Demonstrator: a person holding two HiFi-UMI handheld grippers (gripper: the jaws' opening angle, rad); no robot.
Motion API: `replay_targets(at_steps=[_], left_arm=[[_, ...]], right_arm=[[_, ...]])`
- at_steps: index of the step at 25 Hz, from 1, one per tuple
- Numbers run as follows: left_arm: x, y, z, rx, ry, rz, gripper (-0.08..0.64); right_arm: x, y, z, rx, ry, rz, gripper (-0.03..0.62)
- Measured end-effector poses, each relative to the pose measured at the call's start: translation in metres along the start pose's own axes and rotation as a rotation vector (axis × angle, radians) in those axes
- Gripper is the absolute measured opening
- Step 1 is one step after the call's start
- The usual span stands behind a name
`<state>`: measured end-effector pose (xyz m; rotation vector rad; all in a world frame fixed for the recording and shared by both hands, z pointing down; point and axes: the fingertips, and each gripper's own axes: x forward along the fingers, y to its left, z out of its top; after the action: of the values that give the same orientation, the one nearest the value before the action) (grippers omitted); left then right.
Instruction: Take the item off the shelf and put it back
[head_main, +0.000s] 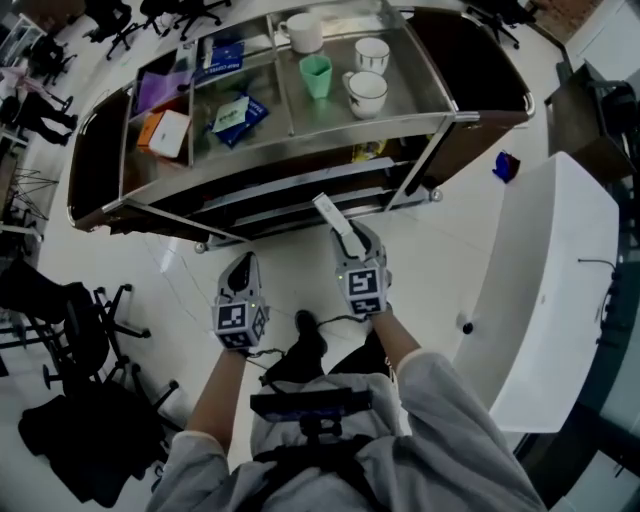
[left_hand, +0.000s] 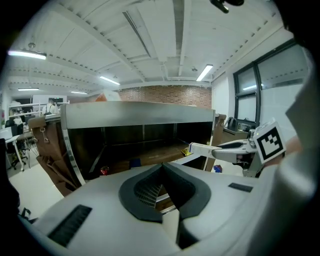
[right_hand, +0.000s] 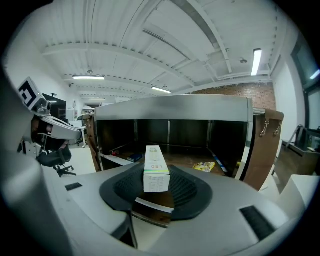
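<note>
A steel shelf cart stands in front of me. My right gripper is shut on a long white box, which points toward the cart's lower shelves. In the right gripper view the white box sits upright between the pads of the right gripper, before the dark lower shelf. My left gripper hangs beside it, shut and empty. The left gripper faces the same shelf, and its view shows the white box off to the right.
On the cart's top tier are a green cup, white cups, a blue packet and an orange-white box. A yellow packet lies on the lower shelf. A white table stands right and office chairs left.
</note>
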<state>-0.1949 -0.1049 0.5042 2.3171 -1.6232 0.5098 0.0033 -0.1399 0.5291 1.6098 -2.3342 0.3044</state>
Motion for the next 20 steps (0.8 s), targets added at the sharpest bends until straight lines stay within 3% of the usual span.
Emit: replay_targets(at_steps=[10, 20], left_arm=[[0.067, -0.004, -0.018, 0.079, 0.003, -0.126, 0.006], [0.132, 0.012, -0.044, 0.088, -0.017, -0.149, 0.006]], right_arm=[[0.090, -0.006, -0.014, 0.023, -0.019, -0.163, 0.161], [0.173, -0.021, -0.038, 0.002, -0.043, -0.252, 0.161]])
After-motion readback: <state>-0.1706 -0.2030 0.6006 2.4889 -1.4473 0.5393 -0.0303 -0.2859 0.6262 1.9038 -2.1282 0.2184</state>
